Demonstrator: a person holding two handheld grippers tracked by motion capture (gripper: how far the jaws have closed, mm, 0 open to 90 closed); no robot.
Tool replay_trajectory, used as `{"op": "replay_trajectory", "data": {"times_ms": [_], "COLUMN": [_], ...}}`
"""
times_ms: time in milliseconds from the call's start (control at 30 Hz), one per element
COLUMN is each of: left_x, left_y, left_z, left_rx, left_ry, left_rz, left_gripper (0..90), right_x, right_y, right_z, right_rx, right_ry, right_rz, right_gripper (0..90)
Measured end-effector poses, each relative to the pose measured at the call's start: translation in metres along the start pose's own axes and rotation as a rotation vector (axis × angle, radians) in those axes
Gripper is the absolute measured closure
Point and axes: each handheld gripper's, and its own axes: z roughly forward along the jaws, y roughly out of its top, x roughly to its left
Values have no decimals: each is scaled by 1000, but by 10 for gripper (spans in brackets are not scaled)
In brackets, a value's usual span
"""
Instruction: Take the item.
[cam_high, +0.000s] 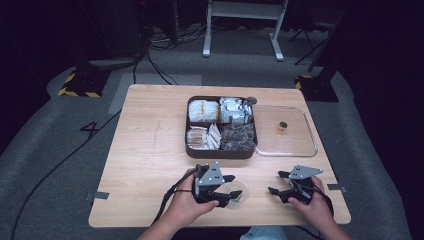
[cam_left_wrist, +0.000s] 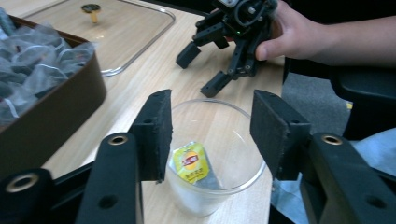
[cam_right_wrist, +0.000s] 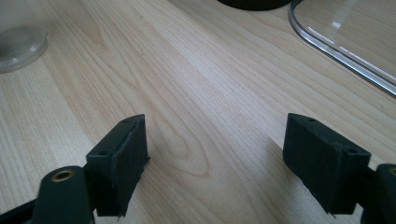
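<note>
A clear glass cup stands near the table's front edge with a tea bag bearing a yellow label lying in it. My left gripper hovers over the cup's mouth, its jaws apart to either side and touching nothing; it is open. My right gripper rests to the right, open, with bare wood between its pads. From the left gripper view the right gripper sits just beyond the cup, held by a hand.
A dark brown compartment box with several kinds of tea bags sits mid-table; its wall is close on the left. Its clear lid with a small knob lies to the right of it. The cup's base is left of my right gripper.
</note>
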Motion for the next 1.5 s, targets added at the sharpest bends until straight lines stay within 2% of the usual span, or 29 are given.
{"op": "replay_trajectory", "data": {"times_ms": [133, 167, 200, 233, 300, 367, 400, 433, 700, 767, 933, 1033, 1333, 1500], "left_x": [4, 6, 6, 9, 10, 13, 17, 19, 34, 40, 47, 53, 65, 71], "left_y": [3, 5, 5, 7, 8, 9, 9, 9, 1, -5, -15, -28, -53, -72], "left_z": [-6, -11, -11, -17, -20, -27, -34, -38, -61, -69, -79, -90, -114, -128], "left_rx": [-11, -4, -4, 6, 8, 13, 27, 33, 65, 84, 102, 119, 142, 145], "left_ry": [21, 54, 54, 88, 99, 130, 168, 185, 246, 269, 293, 320, 390, 427], "left_rz": [-8, -6, -6, -8, -16, -26, -31, -33, -68, -78, -93, -104, -126, -163], "left_gripper": [427, 415, 404, 392, 374, 366, 351, 344, 312, 298, 291, 282, 277, 277], "right_x": [0, 0, 0, 0, 0, 0, 0, 0, 1, 1, 1, 1, 1, 1], "right_y": [0, 0, 0, 0, 0, 0, 0, 0, 0, 0, 0, 0, 0, 1], "right_z": [0, 0, 0, 0, 0, 0, 0, 0, 0, 0, 0, 0, 0, 1], "right_rx": [0, 0, 0, 0, 0, 0, 0, 0, 0, 0, -1, 0, 0, 0], "right_ry": [0, 0, 0, 0, 0, -1, -2, -3, -5, -6, -7, -8, -9, -11], "right_rz": [0, 0, 0, 0, 0, 1, 2, 2, 5, 5, 6, 7, 9, 11], "right_gripper": [225, 225, 225, 225, 225, 225, 225, 225, 225, 225, 225, 225, 225, 225]}}
